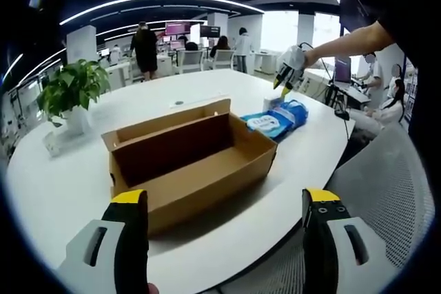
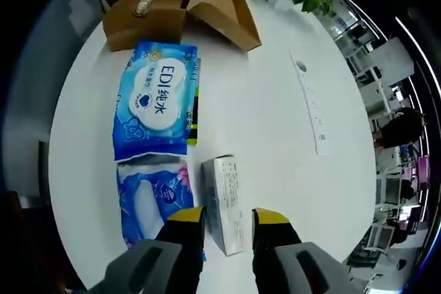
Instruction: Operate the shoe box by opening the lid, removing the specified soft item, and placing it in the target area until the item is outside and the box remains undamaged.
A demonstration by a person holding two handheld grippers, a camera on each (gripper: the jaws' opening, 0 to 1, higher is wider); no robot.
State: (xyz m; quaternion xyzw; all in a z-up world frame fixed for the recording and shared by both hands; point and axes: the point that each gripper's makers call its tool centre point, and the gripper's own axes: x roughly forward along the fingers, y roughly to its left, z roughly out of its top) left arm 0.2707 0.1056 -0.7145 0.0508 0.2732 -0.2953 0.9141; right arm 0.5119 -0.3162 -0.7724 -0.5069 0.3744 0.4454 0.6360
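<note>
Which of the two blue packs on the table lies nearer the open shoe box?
The pack marked EDI lies nearer the box, its top edge almost at the box wall. The other pack, with pink on its label, lies beyond it, next to the right gripper.

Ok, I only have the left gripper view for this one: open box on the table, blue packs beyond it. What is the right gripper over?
Observer: In the right gripper view, the right gripper hangs over a small white carton that lies beside the packs. Its jaws stand apart on either side of the carton's near end.
Reviewer: And how many blue packs are there? They merge together for me.
Observer: Two, lying end to end. The larger blue pack is printed EDI and lies nearer the box. The smaller blue pack has pink on it and lies right next to the carton.
</note>
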